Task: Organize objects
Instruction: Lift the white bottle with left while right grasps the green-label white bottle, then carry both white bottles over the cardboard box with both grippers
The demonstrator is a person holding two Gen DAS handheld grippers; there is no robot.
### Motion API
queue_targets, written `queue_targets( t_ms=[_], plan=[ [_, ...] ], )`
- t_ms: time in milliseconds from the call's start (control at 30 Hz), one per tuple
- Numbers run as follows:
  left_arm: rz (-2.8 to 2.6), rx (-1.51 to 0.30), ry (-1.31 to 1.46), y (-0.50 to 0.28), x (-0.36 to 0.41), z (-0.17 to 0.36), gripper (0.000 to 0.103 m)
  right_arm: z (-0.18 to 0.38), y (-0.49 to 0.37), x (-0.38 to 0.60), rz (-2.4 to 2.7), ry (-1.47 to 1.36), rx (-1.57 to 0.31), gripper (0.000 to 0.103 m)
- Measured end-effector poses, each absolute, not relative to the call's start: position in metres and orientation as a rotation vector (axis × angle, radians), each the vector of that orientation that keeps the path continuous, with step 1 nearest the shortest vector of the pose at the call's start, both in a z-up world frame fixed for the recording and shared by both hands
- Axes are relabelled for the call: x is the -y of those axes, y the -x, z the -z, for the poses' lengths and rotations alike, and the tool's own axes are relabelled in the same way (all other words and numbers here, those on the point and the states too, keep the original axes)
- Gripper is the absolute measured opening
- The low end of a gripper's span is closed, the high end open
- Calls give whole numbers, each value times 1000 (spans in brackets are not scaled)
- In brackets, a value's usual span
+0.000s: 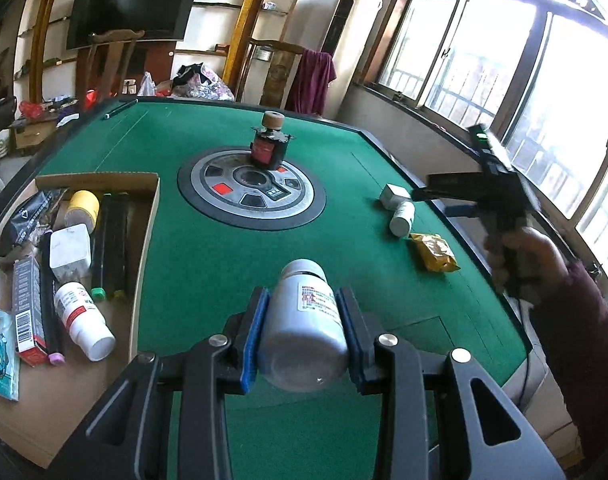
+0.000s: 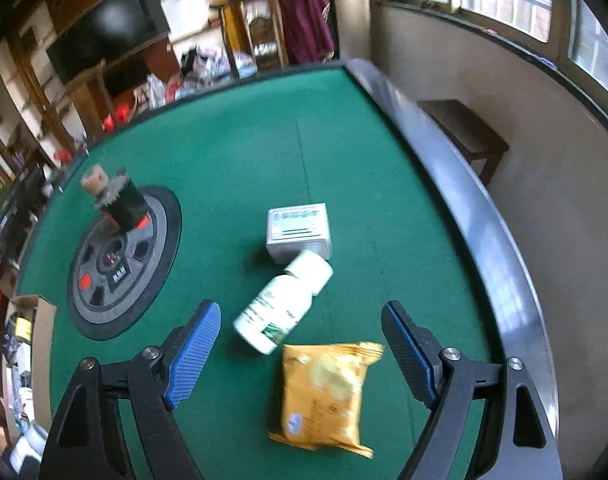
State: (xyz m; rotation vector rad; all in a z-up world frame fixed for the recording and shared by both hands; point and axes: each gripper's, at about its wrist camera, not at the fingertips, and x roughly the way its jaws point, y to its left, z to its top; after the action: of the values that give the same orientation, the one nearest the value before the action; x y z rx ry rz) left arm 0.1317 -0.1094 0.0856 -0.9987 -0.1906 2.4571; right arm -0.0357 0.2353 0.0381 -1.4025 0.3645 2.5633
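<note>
A white pill bottle (image 1: pixel 304 320) is clamped lengthwise between the blue pads of the left gripper (image 1: pixel 302 334), held above the green felt table (image 1: pixel 207 264); a cardboard tray (image 1: pixel 143 216) crowded with bottles, boxes and packets lies just to its left, at the table's near left edge; open felt is seen between the tray and the round central console (image 1: pixel 251 188), on which a small black and red device (image 1: pixel 268 148) stands; the right gripper (image 2: pixel 299 354) is held wide open and empty over a second white bottle (image 2: pixel 281 304), lying on its side and touching a small white box (image 2: pixel 297 230), with a yellow snack packet (image 2: pixel 324 394) just beside it; the table's dark raised rim (image 2: pixel 476 236) runs close on their right.
</note>
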Motion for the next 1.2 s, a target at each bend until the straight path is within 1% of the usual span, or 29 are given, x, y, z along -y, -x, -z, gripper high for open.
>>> queue_targets(
  t_ms=[100,167,200,233,267,300,333,433,500,567,600,633,733,833,900,1000,1067,1100,1133,1167,1200],
  plan=[
    [-2448,203,986,-134,113,-86,34,-23,56,-231,-2482,1481,-362,83],
    [-2443,210,972,-135,116,-88,34,-10,64,-233,-2427,1520,-402,80],
    [-2443,214,967,-135,117,-89,34,-5,67,-234,-2410,1534,-419,75],
    [-2443,217,965,-134,118,-89,34,-1,69,-235,-2394,1545,-434,66],
    [-2441,220,963,-134,119,-89,34,5,72,-235,-2382,1555,-449,63],
    [-2440,221,965,-133,119,-88,34,7,74,-235,-2379,1561,-461,53],
    [-2440,222,967,-132,119,-87,34,11,76,-235,-2374,1567,-471,47],
    [-2434,223,992,-129,120,-81,34,12,80,-232,-2374,1536,-414,38],
    [-2421,215,1011,-128,120,-77,34,13,81,-229,-2378,1520,-369,37],
    [-2416,185,1038,-128,118,-72,41,14,78,-226,-2388,1513,-342,37],
    [-2417,176,1050,-129,117,-69,49,13,77,-225,-2395,1512,-332,37],
    [-2418,172,1062,-129,117,-67,52,14,75,-223,-2405,1513,-322,37],
    [-2412,169,1099,-130,117,-60,55,14,65,-219,-2439,1524,-308,37],
    [-2404,144,1131,-131,109,-55,56,12,53,-212,-2478,1542,-299,37],
    [-2405,91,1156,-131,98,-50,56,11,44,-207,-2513,1545,-300,37],
    [-2417,-12,1212,-129,79,-37,57,7,31,-203,-2567,1554,-355,37],
    [-2408,-43,1256,-127,71,-25,56,4,22,-202,-2602,1560,-415,37],
    [-2401,-44,1280,-126,69,-19,55,2,22,-202,-2617,1567,-447,37],
    [-2428,-63,1246,-128,67,-21,41,2,19,-203,-2628,1573,-474,37],
    [-2420,-80,1256,-127,65,-19,33,1,14,-202,-2640,1578,-504,37],
    [-2414,-66,1250,-127,66,-19,33,1,11,-203,-2652,1580,-527,37]
  ],
)
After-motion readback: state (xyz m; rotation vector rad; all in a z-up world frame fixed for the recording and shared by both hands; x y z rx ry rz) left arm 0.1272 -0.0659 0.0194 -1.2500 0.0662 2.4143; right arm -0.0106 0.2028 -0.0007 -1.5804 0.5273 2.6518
